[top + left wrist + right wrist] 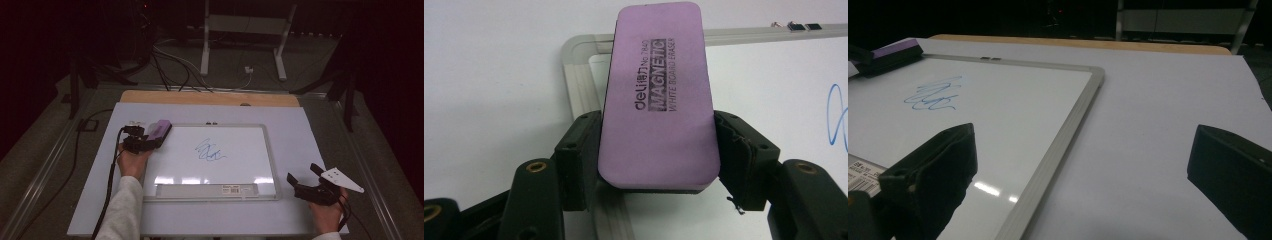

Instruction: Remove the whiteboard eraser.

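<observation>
A purple whiteboard eraser [656, 95] with "MAGNETIC" printed on it sits between the pads of my left gripper [656, 130], which is shut on its two long sides. It hangs over the whiteboard's [774, 90] far left corner, as the high view also shows for the eraser [159, 130] and left gripper [149, 141]. A blue scribble [210, 151] marks the middle of the whiteboard [240, 160]. My right gripper [304, 174] rests open and empty on the table just right of the board. In its own view the right gripper's [1088, 150] jaws stand wide apart, with the scribble [933, 95] far off.
The board lies on a white table cover [300, 130] over a wooden top [210, 98]. A label strip [232, 189] runs along the board's near tray. Cables [175, 70] and a metal stand [205, 45] lie on the floor beyond the table.
</observation>
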